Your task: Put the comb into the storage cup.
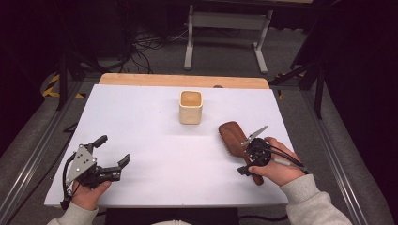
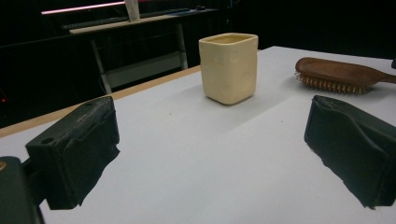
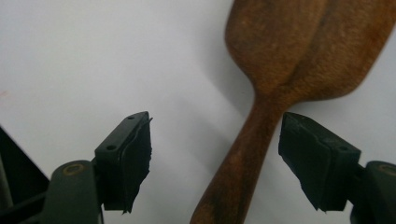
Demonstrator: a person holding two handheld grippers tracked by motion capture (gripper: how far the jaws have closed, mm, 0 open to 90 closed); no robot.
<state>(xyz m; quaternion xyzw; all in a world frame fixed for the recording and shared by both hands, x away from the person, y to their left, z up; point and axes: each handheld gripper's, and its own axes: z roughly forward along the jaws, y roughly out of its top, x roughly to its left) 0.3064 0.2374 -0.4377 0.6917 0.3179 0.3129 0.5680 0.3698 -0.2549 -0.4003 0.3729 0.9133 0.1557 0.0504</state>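
The wooden hairbrush [image 1: 233, 140] lies bristles-down on the right side of the white table [image 1: 155, 154], its handle pointing toward the person, well apart from the cream cup [image 1: 191, 107] standing upright further back. The right hand-held gripper [image 3: 215, 140] hangs directly over the handle with its jaws spread wide, one pad on each side and neither pressing on the wood. The handle is narrow, rounded and tapering, so a squeeze placed low on it could let it slip or roll out. The heavy head could also swing down once lifted. The left hand-held gripper [image 1: 112, 152] rests spread wide near the left edge, holding nothing and too far away to steady the brush.
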